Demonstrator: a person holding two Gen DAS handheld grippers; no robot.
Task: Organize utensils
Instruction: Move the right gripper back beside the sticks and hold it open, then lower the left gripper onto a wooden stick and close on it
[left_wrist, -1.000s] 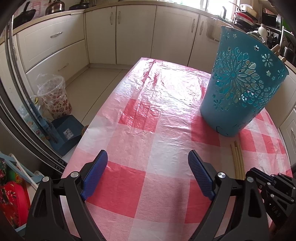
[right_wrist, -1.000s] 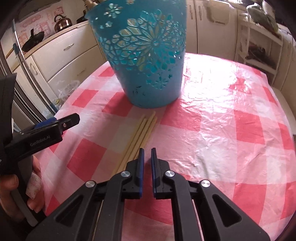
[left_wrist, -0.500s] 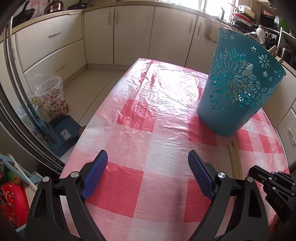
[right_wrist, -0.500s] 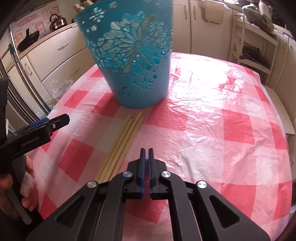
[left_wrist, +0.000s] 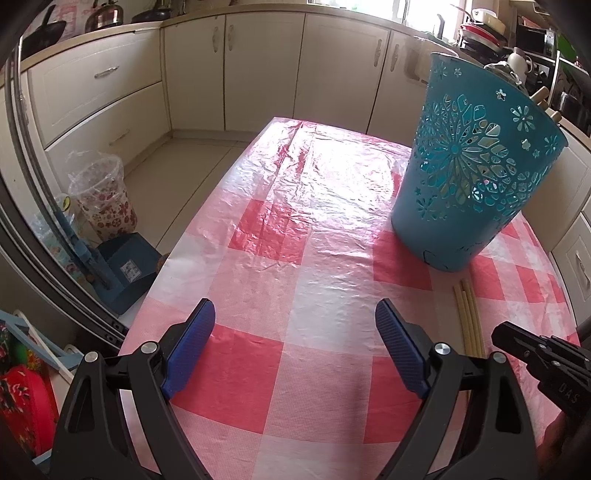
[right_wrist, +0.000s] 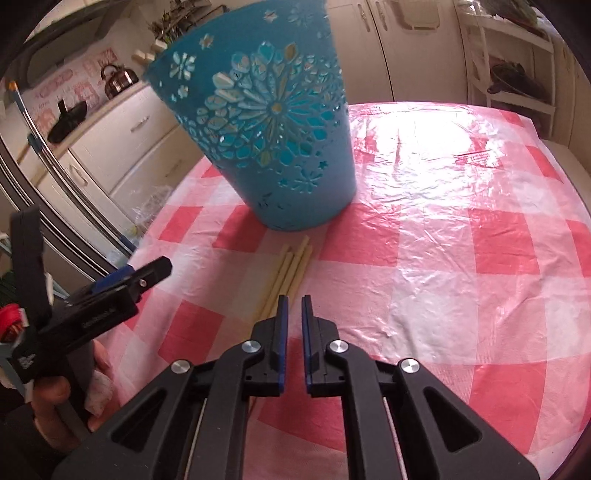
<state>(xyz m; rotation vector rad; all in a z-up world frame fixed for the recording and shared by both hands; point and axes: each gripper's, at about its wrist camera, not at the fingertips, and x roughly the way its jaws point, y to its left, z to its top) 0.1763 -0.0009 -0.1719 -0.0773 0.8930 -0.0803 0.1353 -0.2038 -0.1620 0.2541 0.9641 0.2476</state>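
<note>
Jaws first: the left gripper (left_wrist: 294, 345) stands wide apart with nothing between its blue pads, hovering over bare cloth. The right gripper (right_wrist: 291, 321) shows only a thin slit between its pads and holds nothing; its jaws have just been opening slightly, and the gap is empty.

Largest in view is the desk (left_wrist: 317, 206), covered by a glossy red-and-white checked plastic cloth that reflects strong window light. Cream kitchen cabinets (left_wrist: 236, 70) line the room beyond it.

On the desk stands a tall teal basket (right_wrist: 266, 122) with cut-out flower patterns, upright, wider at the rim than at the base. Pale stick ends peek above its rim, though what they are is hard to tell.

Smallest are the chopsticks (right_wrist: 290, 271), a few pale yellow sticks lying flat, bunched side by side. Their far ends lie just beside the basket's base. Their near ends run under the right gripper, just left of its tips.

Likely risks from here: the sticks are thin, round and lie flat on slick plastic, so closing jaws could roll them apart or catch only some. A pinch near one end may let the bundle swing and drop. The light basket could tip if the sticks strike its rim.
</note>
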